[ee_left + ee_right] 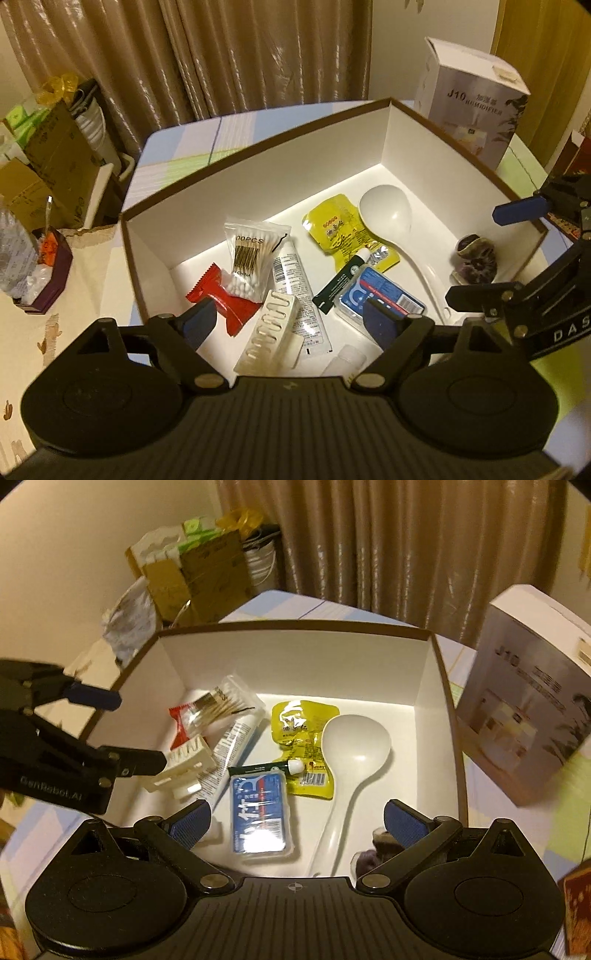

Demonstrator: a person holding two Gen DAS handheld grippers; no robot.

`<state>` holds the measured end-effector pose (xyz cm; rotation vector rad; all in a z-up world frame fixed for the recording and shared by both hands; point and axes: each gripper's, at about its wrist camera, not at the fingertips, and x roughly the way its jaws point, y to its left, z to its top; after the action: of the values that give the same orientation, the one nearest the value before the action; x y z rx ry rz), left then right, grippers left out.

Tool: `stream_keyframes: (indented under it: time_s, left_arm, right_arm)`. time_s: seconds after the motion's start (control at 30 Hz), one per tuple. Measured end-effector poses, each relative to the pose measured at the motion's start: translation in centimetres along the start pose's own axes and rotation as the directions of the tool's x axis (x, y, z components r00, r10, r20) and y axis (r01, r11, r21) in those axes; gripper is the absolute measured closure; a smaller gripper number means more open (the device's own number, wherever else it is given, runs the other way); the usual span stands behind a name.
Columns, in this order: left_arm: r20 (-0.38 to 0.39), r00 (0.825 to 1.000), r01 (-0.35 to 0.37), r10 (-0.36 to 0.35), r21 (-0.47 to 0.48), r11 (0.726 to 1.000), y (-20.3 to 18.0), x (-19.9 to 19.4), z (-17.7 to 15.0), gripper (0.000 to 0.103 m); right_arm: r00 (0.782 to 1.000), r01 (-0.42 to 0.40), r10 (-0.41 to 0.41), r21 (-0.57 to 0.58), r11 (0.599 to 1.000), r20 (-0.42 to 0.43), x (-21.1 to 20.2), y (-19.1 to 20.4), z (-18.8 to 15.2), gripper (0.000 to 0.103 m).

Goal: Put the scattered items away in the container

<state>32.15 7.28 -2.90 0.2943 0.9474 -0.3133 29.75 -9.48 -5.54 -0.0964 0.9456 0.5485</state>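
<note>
Left wrist view. My left tongs (291,321) hang spread and empty over the near edge of the box (258,177), a white-lined carton with a brown rim that stands on the counter (177,147). On its floor lie a bag of cotton swabs (251,254), a red packet (221,299) partly under it, a white tube (299,291), a ribbed white case (269,332), a small dark green tube (340,284), a blue case (380,295), a yellow pouch (340,232) and a white ladle (388,214). A dark purple pouch (476,262) sits by the right wall. My right tongs (487,251) reach in from the right, spread, with nothing between the pads. A humidifier carton (476,99) stands outside the box, behind its far corner.

Right wrist view. My right tongs (295,823) are spread wide and hold nothing. The purple pouch (373,853) lies just below the right pad; I judge it is resting on the box floor, though the pad covers part of it. The ladle (354,746) lies bowl-up along the middle, its handle pointing toward me, and the blue case (258,816) lies flat beside it. The left tongs (125,731) show at the left, open above the box (295,627) rim. The items overlap loosely, which suggests dropping rather than arranging. I see nothing loose on the visible counter, so I judge the tidying nearly complete.
</note>
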Motion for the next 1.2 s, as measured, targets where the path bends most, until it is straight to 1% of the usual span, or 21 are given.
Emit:
stream_keyframes:
  time_s: [0.1,0.27,0.37,0.5,0.63,0.83,1.0,1.2]
  left_arm:
    - [0.023,1.000,-0.009,0.009,-0.007,1.000,-0.5,-1.5,-0.5,0.016]
    - [0.059,0.998,-0.018,0.019,-0.021,1.000,-1.2,-4.2,-1.4,0.015]
    - [0.088,0.995,-0.041,0.044,-0.029,0.999,-1.7,-5.7,-2.1,0.015]
    - [0.118,0.991,-0.063,0.067,-0.045,0.997,-2.3,-7.8,-3.2,0.011]
    - [0.136,0.988,-0.072,0.079,-0.058,0.996,-3.0,-9.5,-4.3,0.010]
    - [0.156,0.985,-0.056,0.071,-0.095,0.994,-4.1,-11.9,-6.2,0.010]
    - [0.180,0.978,-0.082,0.102,-0.114,0.990,-5.0,-13.8,-8.0,0.010]
    - [0.194,0.973,-0.096,0.123,-0.142,0.985,-6.1,-15.9,-9.7,0.010]
  right_arm:
    - [1.000,0.003,-0.003,0.013,1.000,0.017,-1.4,0.3,-0.5,0.000]
    - [0.999,0.008,-0.009,0.014,1.000,0.047,-3.6,1.0,-1.5,0.000]
    - [0.998,0.020,-0.021,0.022,1.000,0.059,-4.8,1.2,-2.2,0.000]
    - [0.997,0.030,-0.033,0.040,0.999,0.076,-6.4,1.4,-3.3,0.000]
    - [0.994,0.064,-0.066,0.029,0.998,0.088,-7.8,2.3,-4.4,0.000]
    - [0.991,0.063,-0.068,0.045,0.997,0.114,-9.7,3.3,-6.0,0.000]
    - [0.990,0.061,-0.066,0.043,0.997,0.128,-11.1,4.1,-7.2,0.000]
    - [0.987,0.060,-0.067,0.051,0.997,0.143,-12.7,4.7,-8.7,0.000]
